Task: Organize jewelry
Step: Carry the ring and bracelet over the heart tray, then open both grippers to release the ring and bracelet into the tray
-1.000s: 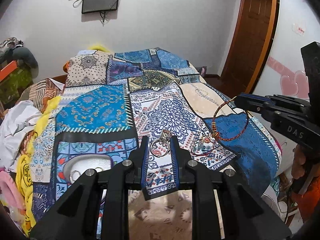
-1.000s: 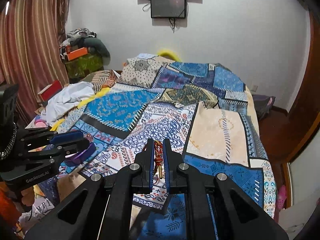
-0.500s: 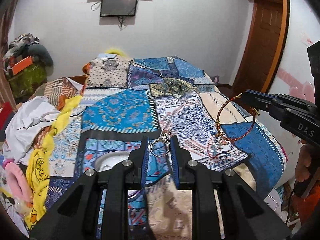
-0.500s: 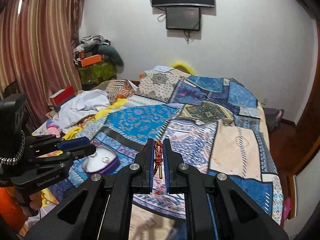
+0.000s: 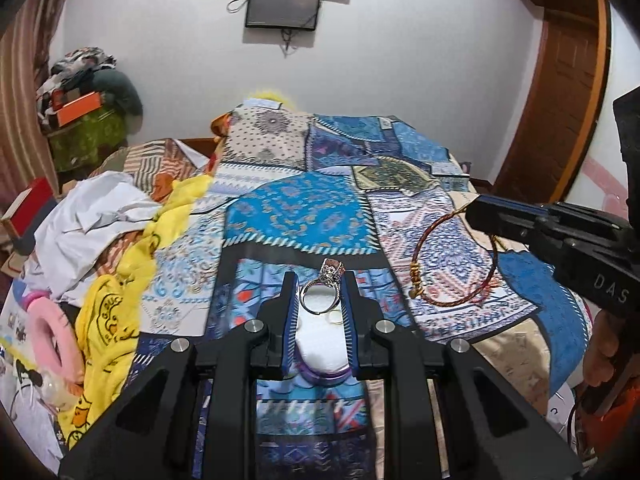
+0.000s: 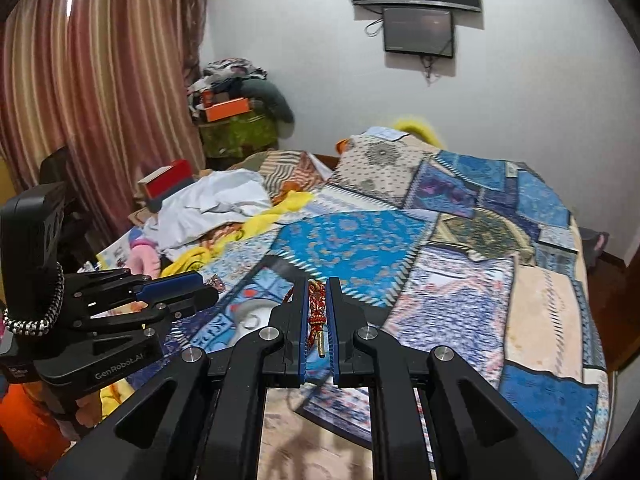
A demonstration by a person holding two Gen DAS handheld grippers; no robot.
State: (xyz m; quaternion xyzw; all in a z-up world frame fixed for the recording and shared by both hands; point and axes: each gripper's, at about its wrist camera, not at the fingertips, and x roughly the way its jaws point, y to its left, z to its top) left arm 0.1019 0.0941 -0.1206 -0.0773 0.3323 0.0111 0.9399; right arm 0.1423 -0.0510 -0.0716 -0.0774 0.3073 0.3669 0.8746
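Note:
My left gripper [image 5: 319,284] is shut on a silver ring [image 5: 320,298] with a stone on top, held upright between its blue pads. Right under it a white dish with a purple rim [image 5: 320,376] lies on the patchwork bedspread [image 5: 304,216], with a small gold ring [image 5: 335,317] inside. To the right, my right gripper [image 5: 476,212] is shut on a red braided bracelet [image 5: 424,240] with gold beads that hangs as a loop. In the right wrist view the bracelet cord [image 6: 316,312] is pinched between the pads of the right gripper [image 6: 317,284]. The left gripper [image 6: 206,287] hovers over the dish [image 6: 250,314].
A heap of white and yellow clothes [image 5: 104,224] and a pink ring-shaped item [image 5: 48,328] lie along the bed's left side. A red box [image 6: 168,178] sits beyond them, by the striped curtain [image 6: 100,100]. A wooden door [image 5: 560,92] stands at the right.
Both grippers have travelled left across the bed, each keeping its hold. The white dish, earlier at the lower left, now lies directly under the left gripper's fingers.

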